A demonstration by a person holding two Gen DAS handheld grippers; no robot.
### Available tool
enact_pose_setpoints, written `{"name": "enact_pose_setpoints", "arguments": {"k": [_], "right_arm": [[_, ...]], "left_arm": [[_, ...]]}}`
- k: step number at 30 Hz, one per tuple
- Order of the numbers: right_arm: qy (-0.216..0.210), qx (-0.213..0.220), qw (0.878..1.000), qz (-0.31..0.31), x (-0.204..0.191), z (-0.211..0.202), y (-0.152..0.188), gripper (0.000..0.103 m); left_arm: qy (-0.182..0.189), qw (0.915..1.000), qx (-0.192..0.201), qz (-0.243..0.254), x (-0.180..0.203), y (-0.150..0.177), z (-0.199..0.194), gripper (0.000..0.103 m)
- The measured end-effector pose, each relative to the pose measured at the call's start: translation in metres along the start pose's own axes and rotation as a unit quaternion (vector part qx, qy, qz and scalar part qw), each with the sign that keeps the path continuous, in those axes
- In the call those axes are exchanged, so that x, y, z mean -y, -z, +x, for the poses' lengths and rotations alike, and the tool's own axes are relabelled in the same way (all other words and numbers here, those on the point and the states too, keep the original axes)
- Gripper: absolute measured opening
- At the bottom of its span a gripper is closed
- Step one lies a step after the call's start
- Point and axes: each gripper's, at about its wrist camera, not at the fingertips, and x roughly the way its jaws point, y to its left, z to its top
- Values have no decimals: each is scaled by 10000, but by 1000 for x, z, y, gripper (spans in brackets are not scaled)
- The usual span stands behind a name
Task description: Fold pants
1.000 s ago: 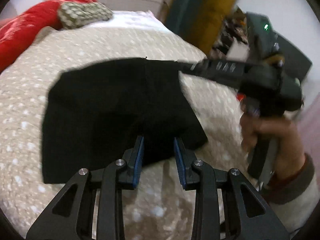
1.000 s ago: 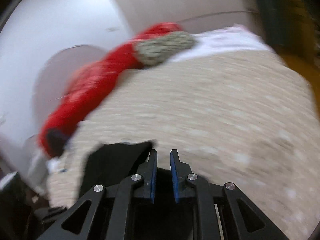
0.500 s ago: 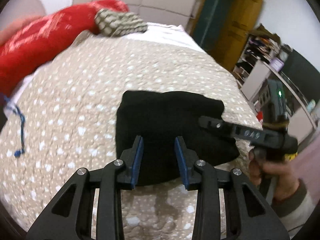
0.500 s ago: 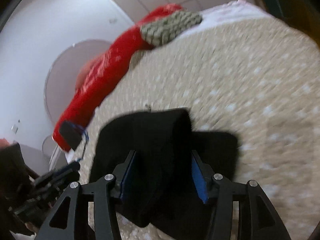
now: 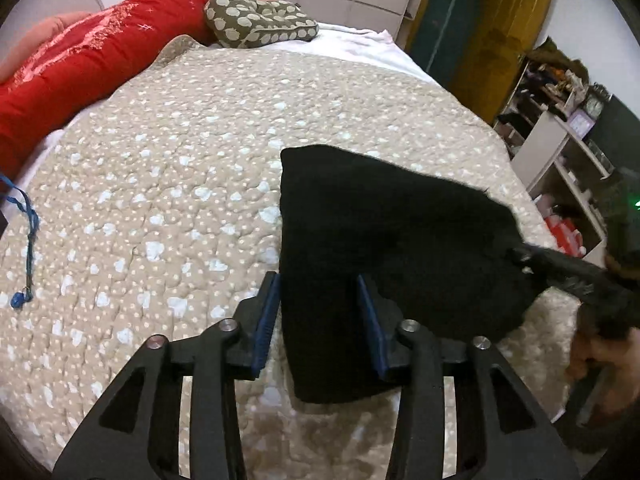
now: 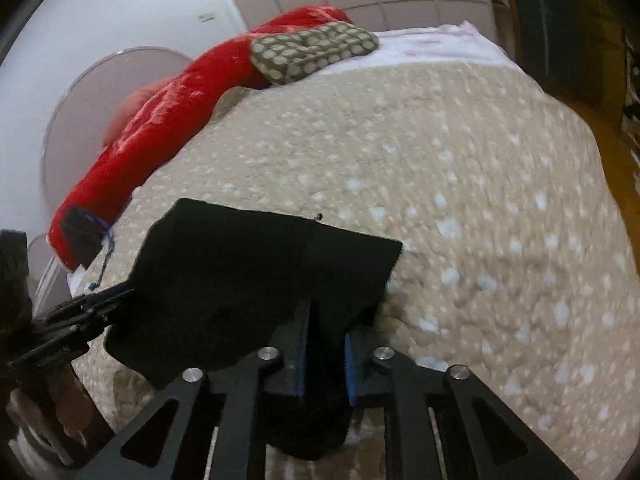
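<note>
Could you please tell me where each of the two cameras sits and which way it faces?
Left wrist: on the left gripper, angled down over the beige spotted quilt; its opening jaws straddle the folded black pants; the right gripper and hand show.
Right wrist: on the right gripper, angled down toward the red bolster; jaws closing around the pants; the left gripper shows.
Shared: pants, quilt, bolster, olive dotted cushion.

The speckled quilt (image 5: pixel 168 184) lies bare to the left of and beyond the black pants (image 5: pixel 384 232). A red blanket (image 5: pixel 92 52) and a spotted cushion (image 5: pixel 260 20) block its far edge, and a blue cord (image 5: pixel 28 236) lies at its left edge
</note>
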Motion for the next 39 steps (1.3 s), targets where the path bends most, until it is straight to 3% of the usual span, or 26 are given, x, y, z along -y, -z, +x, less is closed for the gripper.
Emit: {"name": "enact_pose_setpoints", "arguments": {"k": [5,8,10,14,17,23,29,34,39], "right_arm": [[174,368,9992,-38,0,-36,-17,28],[-287,624,9975,-174,-17,-50,-29,28],[-493,533,9969,-317,-30,-40,-31,28],[-185,69,9977,-653,-49,14,-35,28],[-20,-117,9982,-585,-41,44,-37,28],[-37,-134,9971,-745,-46,42,-49,28],[-278,-120,9923,-1202,-68,-10,-17,28],[-297,-268,9902,-1337,-64,-19,35,28],[-419,-183,9915,-1216,-61,-21,34,28]], "left_arm": [[-1,9999,146,-67,-5,-17,-12,39],[-29,9998,176,-85,-2,-30,-5,39],[-34,9998,146,-92,0,-38,5,39],[-428,9990,-39,89,10,-46,31,45],[-450,9989,-89,-63,3,-48,43,50],[-294,9991,-134,-260,-5,-45,39,51],[-369,9991,-54,-186,0,-32,33,51],[-323,9988,-34,-378,-5,-28,35,62],[-383,9986,-99,-348,-3,-26,28,62]]}}
